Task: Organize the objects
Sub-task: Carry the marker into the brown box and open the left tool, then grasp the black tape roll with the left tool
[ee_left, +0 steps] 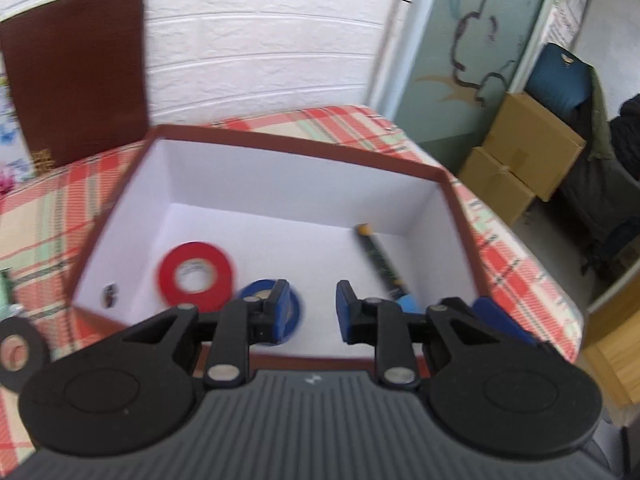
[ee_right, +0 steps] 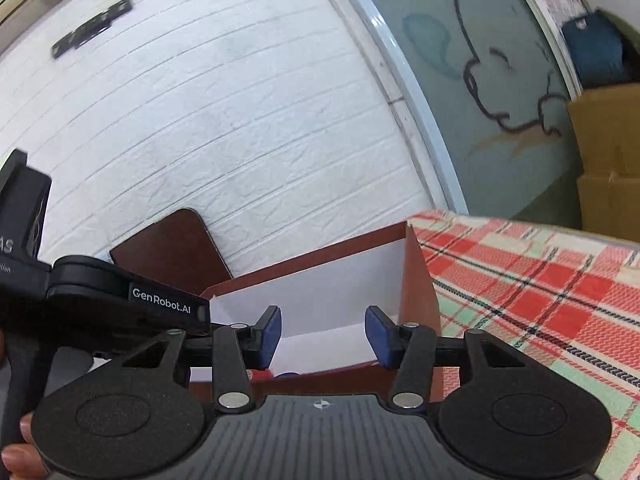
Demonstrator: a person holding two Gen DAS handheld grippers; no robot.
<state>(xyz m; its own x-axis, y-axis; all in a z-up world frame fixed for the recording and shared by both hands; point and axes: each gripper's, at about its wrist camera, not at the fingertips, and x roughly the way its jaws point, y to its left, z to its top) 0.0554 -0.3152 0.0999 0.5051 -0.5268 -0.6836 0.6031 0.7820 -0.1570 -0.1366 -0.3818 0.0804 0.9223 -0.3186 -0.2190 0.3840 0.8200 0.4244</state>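
A brown box with a white inside [ee_left: 304, 148] stands on the plaid table. In it lie a red tape roll [ee_left: 195, 272], a blue tape roll [ee_left: 294, 312], a dark marker with a yellow end [ee_left: 382, 262] and a small dark object [ee_left: 110, 294]. My left gripper [ee_left: 310, 310] is open and empty, held over the box's near edge. A black tape roll [ee_left: 18, 354] lies on the table to its left. My right gripper [ee_right: 323, 336] is open and empty at the box's right end [ee_right: 416, 280]. The left gripper's body [ee_right: 120, 304] shows at the left there.
The box lid [ee_left: 76, 80] leans on the white brick wall behind the table. The plaid tablecloth [ee_right: 540, 292] stretches to the right of the box. Cardboard boxes [ee_left: 520, 160] stand on the floor beyond the table's right edge.
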